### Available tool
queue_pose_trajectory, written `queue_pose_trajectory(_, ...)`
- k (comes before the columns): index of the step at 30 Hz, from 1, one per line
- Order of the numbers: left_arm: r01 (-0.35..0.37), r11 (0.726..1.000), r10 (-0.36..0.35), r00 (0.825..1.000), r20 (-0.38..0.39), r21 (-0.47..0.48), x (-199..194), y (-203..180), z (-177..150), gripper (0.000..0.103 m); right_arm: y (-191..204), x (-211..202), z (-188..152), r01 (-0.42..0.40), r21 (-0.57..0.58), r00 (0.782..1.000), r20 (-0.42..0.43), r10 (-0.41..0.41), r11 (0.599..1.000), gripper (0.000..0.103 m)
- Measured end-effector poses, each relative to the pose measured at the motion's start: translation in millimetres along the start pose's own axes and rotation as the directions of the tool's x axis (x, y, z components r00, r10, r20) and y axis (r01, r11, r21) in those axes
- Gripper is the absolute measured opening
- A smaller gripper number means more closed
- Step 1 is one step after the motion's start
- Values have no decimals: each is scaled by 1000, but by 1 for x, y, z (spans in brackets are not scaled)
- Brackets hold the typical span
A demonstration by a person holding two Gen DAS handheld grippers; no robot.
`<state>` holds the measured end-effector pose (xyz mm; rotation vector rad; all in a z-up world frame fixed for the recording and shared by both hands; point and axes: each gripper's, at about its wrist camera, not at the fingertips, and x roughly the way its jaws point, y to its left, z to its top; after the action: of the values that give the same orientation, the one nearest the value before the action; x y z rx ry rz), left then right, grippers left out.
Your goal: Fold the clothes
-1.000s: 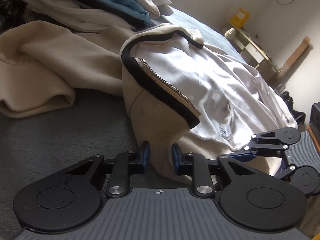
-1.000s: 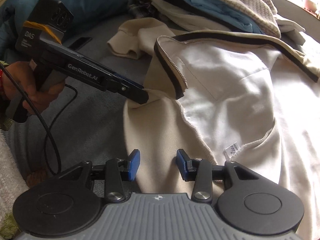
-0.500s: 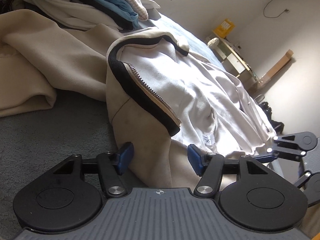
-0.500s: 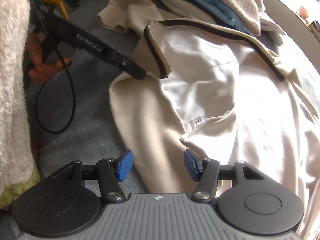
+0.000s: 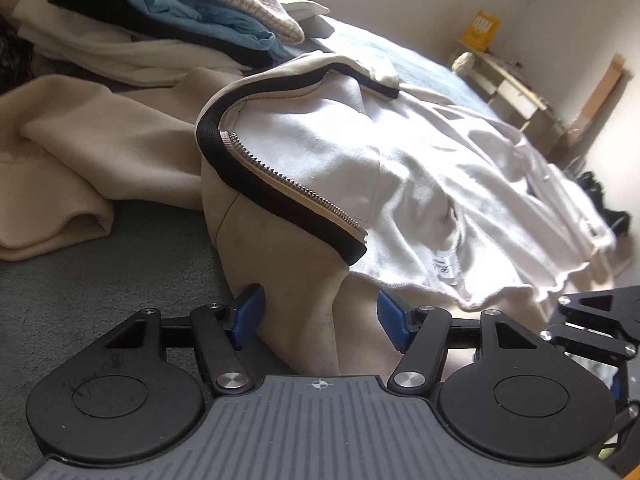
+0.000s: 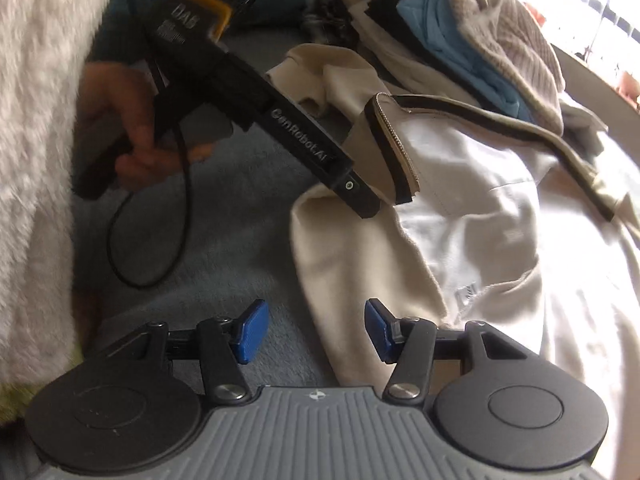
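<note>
Cream zip-up jacket with black zipper tape and white fleece lining (image 5: 400, 184) lies spread open, lining up, on a grey-blue bed cover (image 5: 100, 264). Its near front panel is folded over into a raised ridge; metal zipper teeth (image 5: 296, 192) run along the ridge's edge. A small care label (image 5: 446, 270) shows on the lining near the hem.

Left gripper (image 5: 320, 314): blue-padded fingers spread wide, one each side of the cream hem fold, not pinching it. Right gripper (image 6: 316, 330): fingers also released, straddling the jacket's lower edge where cloth meets bed cover. In the right wrist view a hand (image 6: 128, 136) holds the left gripper's black handle, its tip at the folded zipper corner; a black cable (image 6: 148, 240) loops below it.

Around: a loose beige garment (image 5: 80, 160) bunched just left of the jacket, touching it. Behind, a pile of clothes (image 5: 168, 12) in white, black, blue and knit beige. Bare bed cover lies open at near left. Far right, a low shelf (image 5: 516, 92) along the wall.
</note>
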<state>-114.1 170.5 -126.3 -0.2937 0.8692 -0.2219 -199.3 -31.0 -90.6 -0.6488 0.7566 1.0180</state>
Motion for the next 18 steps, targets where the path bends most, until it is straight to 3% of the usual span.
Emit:
queue_pose_trajectory(3,-88,995,89,996,27,-36,-1,-5,-3,39,11,5,-19,63,-133,997,40,-58,989,49)
queue_pose_trajectory(4,-106,993,108,994,30,-60,-1,-5,-3,33,13,9,-25,84,-157,996,49,-78,984,41)
queue_pose_trajectory(5,-121,989,124,992,30,-86,-1,-4,-2,30,12,11,-30,91,-147,995,58,-83,985,31)
queue_pose_trajectory(8,-159,973,165,986,20,-165,-1,-3,1,31,7,9,-39,109,-102,990,104,-99,989,17)
queue_pose_trajectory(9,-167,972,170,985,2,-167,1,-5,4,34,5,8,-41,113,-96,988,120,-102,989,17)
queue_pose_trajectory(14,-218,961,210,975,-66,-169,18,-22,23,74,2,5,-53,132,-89,979,166,-116,987,17)
queue_pose_trajectory(18,-334,942,331,942,-53,-40,37,-48,23,79,7,11,-64,165,-96,965,222,-141,982,17)
